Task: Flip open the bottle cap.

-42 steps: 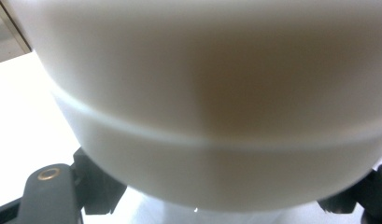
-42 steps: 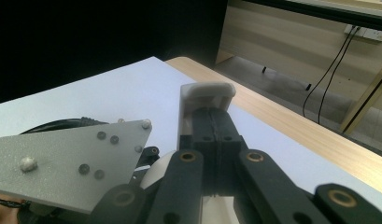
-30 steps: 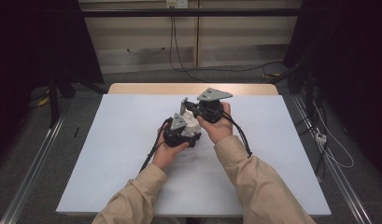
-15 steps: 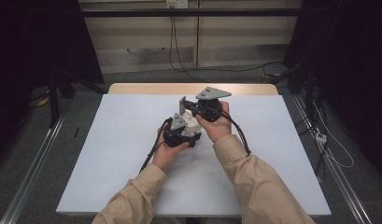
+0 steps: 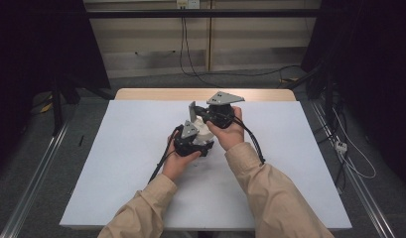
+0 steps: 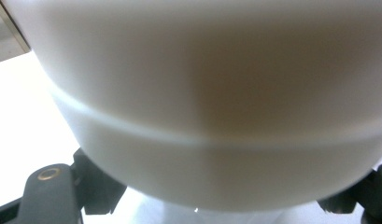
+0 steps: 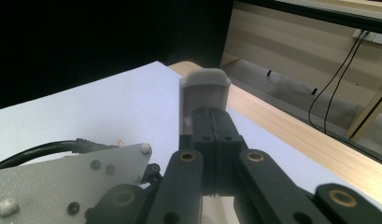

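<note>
Left gripper (image 5: 198, 141): jaws clamped on a smooth white rounded plastic piece (image 5: 204, 132). In the left gripper view that piece (image 6: 216, 107) sits right against the camera, bulging between the two black jaws, with a faint seam line running across it; too close and blurred to tell its full shape.

Right gripper (image 5: 194, 113): jaws pressed together, pads meeting in the right gripper view (image 7: 212, 126). A pale upright rounded-top tab (image 7: 205, 100) stands just beyond the tips; whether the pads pinch its base, cannot tell. In the high view this gripper sits just above and behind the left one, both touching or nearly touching at the white piece.

Both hands hold the grippers over the middle of the light blue-white table mat (image 5: 116, 163), slightly toward the far side. Black cables (image 5: 161, 163) trail back toward the person's beige sleeves (image 5: 270, 198). A wooden table edge (image 5: 156, 93) shows beyond the mat.
</note>
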Motion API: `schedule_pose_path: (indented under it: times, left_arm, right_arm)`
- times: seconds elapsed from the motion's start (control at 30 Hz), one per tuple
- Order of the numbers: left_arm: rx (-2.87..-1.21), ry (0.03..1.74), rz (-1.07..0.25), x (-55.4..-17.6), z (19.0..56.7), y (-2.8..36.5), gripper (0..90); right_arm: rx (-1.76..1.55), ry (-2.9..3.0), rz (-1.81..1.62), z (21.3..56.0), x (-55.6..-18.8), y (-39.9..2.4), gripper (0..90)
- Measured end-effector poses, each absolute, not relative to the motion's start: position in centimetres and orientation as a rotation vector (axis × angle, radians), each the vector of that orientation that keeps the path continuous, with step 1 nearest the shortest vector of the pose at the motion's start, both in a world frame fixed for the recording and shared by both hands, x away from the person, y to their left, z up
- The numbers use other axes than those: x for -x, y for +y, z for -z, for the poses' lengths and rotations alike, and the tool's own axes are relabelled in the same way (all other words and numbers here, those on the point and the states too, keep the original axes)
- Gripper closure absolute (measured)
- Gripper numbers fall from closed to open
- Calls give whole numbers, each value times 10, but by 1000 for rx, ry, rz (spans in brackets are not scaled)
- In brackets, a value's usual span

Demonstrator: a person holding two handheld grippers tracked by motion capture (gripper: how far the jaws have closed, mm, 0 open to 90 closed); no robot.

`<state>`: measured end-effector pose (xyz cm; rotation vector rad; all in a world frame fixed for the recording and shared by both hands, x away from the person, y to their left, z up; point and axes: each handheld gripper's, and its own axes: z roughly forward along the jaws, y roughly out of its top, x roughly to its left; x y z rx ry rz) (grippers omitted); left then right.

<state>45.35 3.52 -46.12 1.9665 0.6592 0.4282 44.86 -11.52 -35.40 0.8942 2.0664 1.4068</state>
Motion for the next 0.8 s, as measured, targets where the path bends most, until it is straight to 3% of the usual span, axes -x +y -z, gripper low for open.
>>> schedule_pose_path:
  times: [0.8]
  left_arm:
    - [-1966, 661, -431, -453, 461, 35, 188]
  right_arm:
    - [-878, 2071, -1403, 355, -454, -110, 900]
